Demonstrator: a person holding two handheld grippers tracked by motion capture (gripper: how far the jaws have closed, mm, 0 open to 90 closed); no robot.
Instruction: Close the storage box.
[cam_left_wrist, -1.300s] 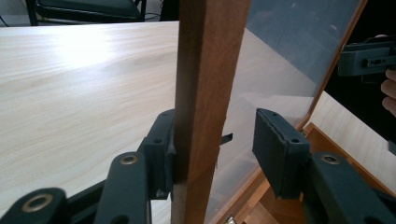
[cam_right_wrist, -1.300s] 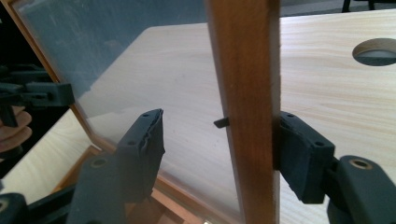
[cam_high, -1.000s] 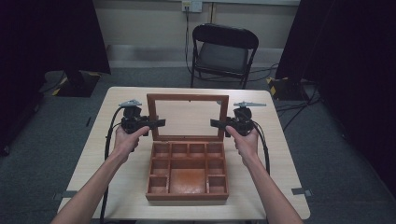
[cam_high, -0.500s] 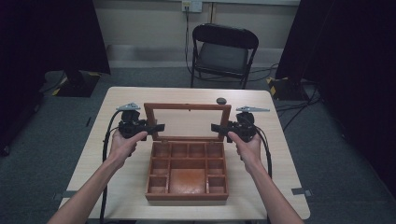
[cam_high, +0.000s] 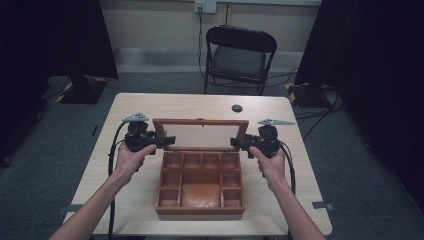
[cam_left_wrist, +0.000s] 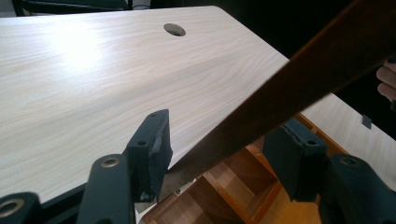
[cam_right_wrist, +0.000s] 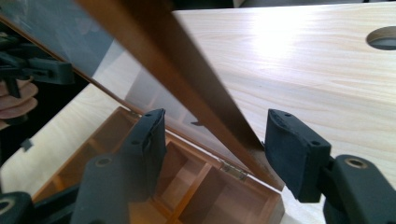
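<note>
Two hand-held grippers (cam_high: 168, 141) (cam_high: 237, 143), box lid (cam_high: 201, 135) between

No legible writing at the table

No text, label, brand, number or sign can be read on the wooden box (cam_high: 200, 182), its raised lid (cam_high: 201, 134), the table (cam_high: 150, 107) or either gripper; the wall outlet (cam_high: 205, 6) behind the chair (cam_high: 237, 55) is too small to show any marking.
</note>
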